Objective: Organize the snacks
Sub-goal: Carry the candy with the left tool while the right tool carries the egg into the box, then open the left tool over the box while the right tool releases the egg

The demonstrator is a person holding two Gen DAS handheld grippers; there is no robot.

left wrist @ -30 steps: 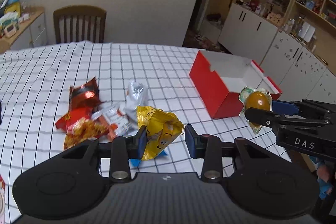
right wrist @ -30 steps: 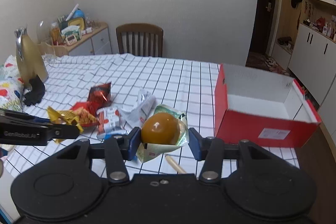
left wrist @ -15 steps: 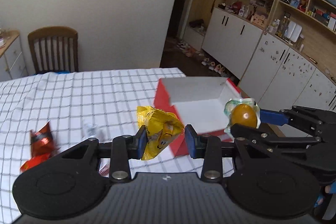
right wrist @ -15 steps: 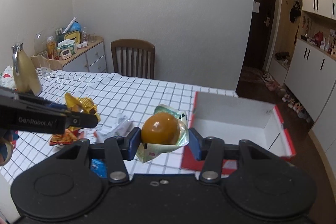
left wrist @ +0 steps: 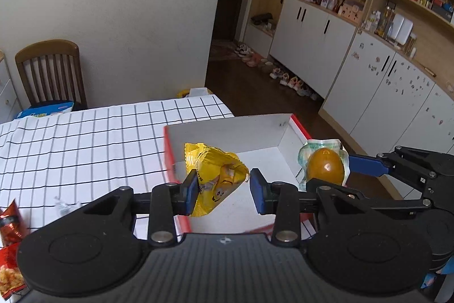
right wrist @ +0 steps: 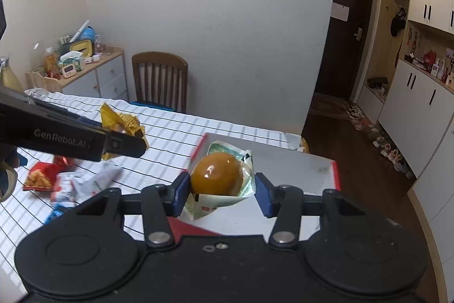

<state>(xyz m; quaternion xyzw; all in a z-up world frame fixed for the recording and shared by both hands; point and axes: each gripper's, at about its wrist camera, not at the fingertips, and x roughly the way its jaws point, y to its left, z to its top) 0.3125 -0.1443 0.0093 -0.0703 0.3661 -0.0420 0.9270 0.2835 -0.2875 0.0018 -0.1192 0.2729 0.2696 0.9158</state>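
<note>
My left tongs (left wrist: 222, 187) are clamped on a crumpled yellow snack bag (left wrist: 217, 175), which hangs over the open red box (left wrist: 227, 132) with white inside walls. My right tongs (right wrist: 221, 189) are clamped on a packet with a round brown egg (right wrist: 217, 174), held above the same box near its right side. The box sits at the edge of the checked tablecloth (left wrist: 85, 141). More snack packets (right wrist: 65, 181) lie loose on the cloth to the left
</note>
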